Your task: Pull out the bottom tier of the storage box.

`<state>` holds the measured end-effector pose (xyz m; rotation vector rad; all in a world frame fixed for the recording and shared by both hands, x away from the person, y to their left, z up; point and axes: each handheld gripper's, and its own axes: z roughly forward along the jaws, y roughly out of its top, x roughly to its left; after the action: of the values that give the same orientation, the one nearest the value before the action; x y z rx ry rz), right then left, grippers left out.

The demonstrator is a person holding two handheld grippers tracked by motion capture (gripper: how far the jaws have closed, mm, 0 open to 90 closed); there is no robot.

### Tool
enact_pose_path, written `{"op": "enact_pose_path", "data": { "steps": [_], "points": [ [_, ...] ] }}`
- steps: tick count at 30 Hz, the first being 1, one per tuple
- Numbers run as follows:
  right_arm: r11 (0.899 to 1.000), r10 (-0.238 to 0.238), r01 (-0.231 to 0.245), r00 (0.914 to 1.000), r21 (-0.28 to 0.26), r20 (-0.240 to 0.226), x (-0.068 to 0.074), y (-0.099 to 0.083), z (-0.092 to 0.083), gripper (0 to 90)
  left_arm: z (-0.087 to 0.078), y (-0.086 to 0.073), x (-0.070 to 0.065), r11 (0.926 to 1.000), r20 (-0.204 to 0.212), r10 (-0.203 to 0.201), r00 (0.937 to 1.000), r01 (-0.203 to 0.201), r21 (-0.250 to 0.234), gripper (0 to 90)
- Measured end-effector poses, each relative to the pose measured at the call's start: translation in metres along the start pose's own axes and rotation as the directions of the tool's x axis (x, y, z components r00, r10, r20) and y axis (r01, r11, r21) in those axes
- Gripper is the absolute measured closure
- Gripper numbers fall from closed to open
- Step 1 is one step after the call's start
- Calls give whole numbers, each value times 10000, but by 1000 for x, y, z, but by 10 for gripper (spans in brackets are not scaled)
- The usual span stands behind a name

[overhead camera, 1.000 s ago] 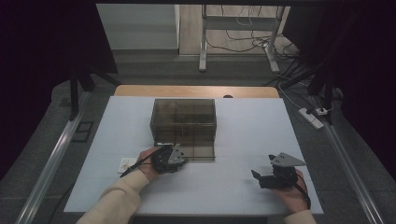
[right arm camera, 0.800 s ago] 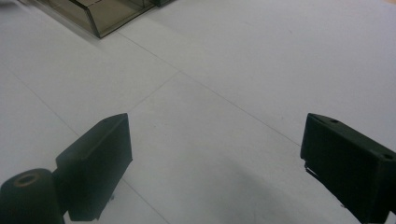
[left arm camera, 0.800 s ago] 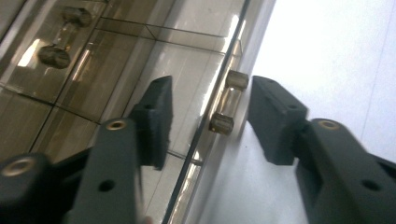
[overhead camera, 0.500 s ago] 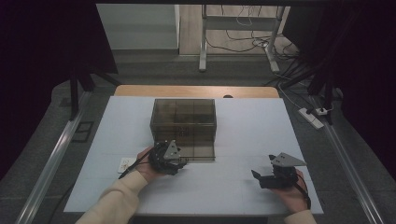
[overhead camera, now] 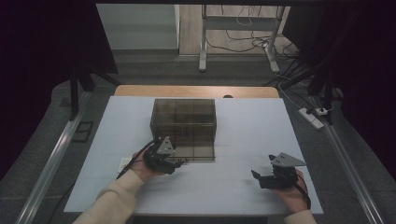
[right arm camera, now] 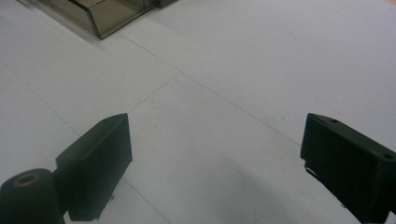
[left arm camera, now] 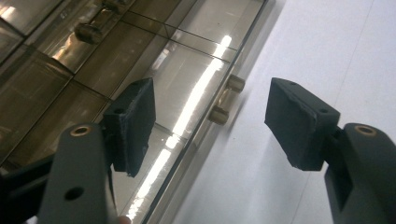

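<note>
Your left gripper (overhead camera: 180, 162) sits at the near left corner of the smoked, see-through box (overhead camera: 183, 119), your left hand (overhead camera: 148, 164) low on the white table (overhead camera: 243, 135) with the forearm coming in from the near left and the grey plate on top tilted toward the box. Its jaws have just been opening and now stand apart, gripping nothing. The left gripper view gives you what the high view cannot: a small brass-coloured knob (left arm camera: 226, 99) on the box's edge lies in the gap between the two black pads (left arm camera: 135, 119), touching neither, with one pad over the glossy divided panel and the other over bare table. The same view also shows more knobs (left arm camera: 86, 31) farther along the box, reflected in the panels. Your right gripper (overhead camera: 258, 176) rests well apart from the box, near the near right of the table, your right hand (overhead camera: 289, 186) behind it and the jaws pointing left across the table. Its own view shows the pads (right arm camera: 100, 158) spread wide over empty white surface, holding nothing, with just a corner of the box (right arm camera: 100, 16) at the far left. The high view alone shows the box standing whole at the table's middle, its inner grid of compartments visible through the walls.
</note>
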<state>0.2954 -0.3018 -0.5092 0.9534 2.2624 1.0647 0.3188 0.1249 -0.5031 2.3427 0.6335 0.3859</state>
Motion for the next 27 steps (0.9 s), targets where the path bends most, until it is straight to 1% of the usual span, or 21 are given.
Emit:
{"op": "enact_pose_path", "data": {
  "steps": [4,14,18,21,24,27],
  "points": [
    [10000,-5,5,10000,37,31,0,-1,0,87,-2,0,3,9999,-47,-138,9999,138,-33,322],
    [10000,-24,24,10000,54,12,0,0,0,87,-9,0,5,9998,-1,-166,9999,166,-100,314],
    [10000,-27,27,10000,45,28,0,0,0,87,-10,-1,8,9991,89,-367,9993,369,-218,313],
    [10000,11,-11,10000,67,13,0,-1,-1,87,-11,-1,8,9991,93,-361,9993,362,-198,311],
    [10000,22,-22,10000,33,42,0,-1,-2,87,-16,-3,8,9993,140,-318,9994,321,-203,308],
    [10000,-15,16,10000,-37,36,1,0,-2,87,-22,-7,11,9983,99,-492,9987,495,-322,304]
  ]
}}
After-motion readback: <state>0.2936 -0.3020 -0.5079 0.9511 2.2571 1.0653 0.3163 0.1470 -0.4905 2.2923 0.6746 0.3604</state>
